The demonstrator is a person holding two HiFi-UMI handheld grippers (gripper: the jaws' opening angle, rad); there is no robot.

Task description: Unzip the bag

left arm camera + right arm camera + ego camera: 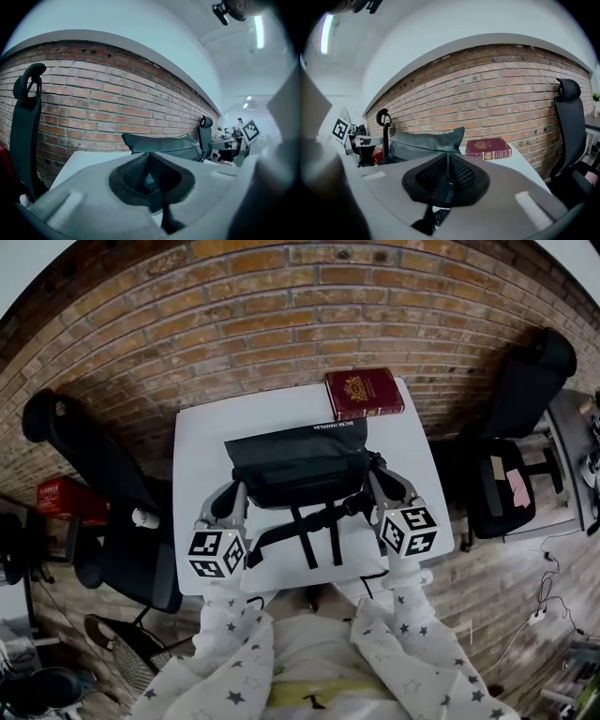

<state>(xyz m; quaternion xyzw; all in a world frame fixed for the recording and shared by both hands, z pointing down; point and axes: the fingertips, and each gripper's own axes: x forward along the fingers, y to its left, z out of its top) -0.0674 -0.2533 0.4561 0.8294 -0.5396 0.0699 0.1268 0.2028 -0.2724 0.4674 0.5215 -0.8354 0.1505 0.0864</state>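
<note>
A black bag (300, 460) lies in the middle of the white table (202, 446), with its straps (314, 526) trailing toward me. My left gripper (240, 491) sits at the bag's near left corner. In the left gripper view its pads (136, 171) are together, the gripper (149, 158) is shut, and the bag (159, 143) lies just beyond; I cannot tell whether anything is pinched. My right gripper (373, 479) is at the bag's right end. In the right gripper view a dark strip of strap runs down between the pads of that gripper (447, 161), with the bag (426, 143) behind.
A dark red book (364, 393) lies at the table's far right corner, next to the bag, also visible as the book (490, 147). Black office chairs stand left (103, 474) and right (511, 418) of the table. A brick wall (281, 315) runs behind it.
</note>
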